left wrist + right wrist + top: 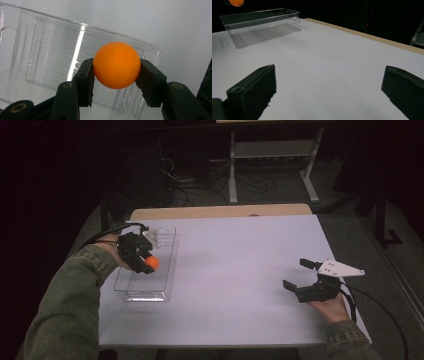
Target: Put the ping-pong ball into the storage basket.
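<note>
High view: the left gripper [145,263] hangs over a clear bin [167,270] at the table's [240,285] left side, its 2 jaws pinching an orange ball [151,263]. The ball sits above the bin's open top, held in the air and not resting on the bin floor. Left gripper view looks straight down past the ball [116,64], with both pads pressed against its sides and the bin [45,55] spread out below, its ribbed base bare. On the table's right side the right gripper [298,275] lies low near the front edge, well apart from the bin, its jaws spread wide with nothing between them. Right gripper view shows those 2 jaws far apart above the white tabletop [332,75], the bin [262,25] standing across the table and the ball [236,2] just above it at the picture's top edge.
</note>
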### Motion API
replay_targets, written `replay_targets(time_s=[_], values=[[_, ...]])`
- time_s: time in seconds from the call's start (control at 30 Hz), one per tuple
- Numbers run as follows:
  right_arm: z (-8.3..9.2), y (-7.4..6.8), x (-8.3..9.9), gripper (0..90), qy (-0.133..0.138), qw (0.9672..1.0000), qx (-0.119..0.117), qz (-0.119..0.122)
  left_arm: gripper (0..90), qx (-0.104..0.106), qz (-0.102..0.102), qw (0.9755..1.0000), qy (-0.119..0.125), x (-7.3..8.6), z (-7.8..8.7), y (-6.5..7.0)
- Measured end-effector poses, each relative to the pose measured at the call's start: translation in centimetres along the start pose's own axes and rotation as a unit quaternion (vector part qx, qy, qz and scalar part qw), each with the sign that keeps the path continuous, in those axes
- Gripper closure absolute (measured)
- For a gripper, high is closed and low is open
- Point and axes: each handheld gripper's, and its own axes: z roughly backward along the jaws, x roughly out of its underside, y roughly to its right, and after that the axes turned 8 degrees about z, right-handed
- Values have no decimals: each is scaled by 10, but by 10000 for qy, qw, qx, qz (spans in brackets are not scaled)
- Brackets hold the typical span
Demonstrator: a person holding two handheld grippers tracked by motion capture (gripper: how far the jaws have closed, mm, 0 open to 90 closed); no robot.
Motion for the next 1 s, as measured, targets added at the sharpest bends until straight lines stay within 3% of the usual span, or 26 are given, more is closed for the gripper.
replay_targets(time_s=[0.53, 1.0], values=[[0, 0, 0, 0, -17, 10000, -1, -5, 496, 171, 83, 9998, 1, 4, -15, 3], [0, 0, 0, 0, -15, 10000, -4, 1, 496, 217, 16, 9998, 14, 6, -23, 4]])
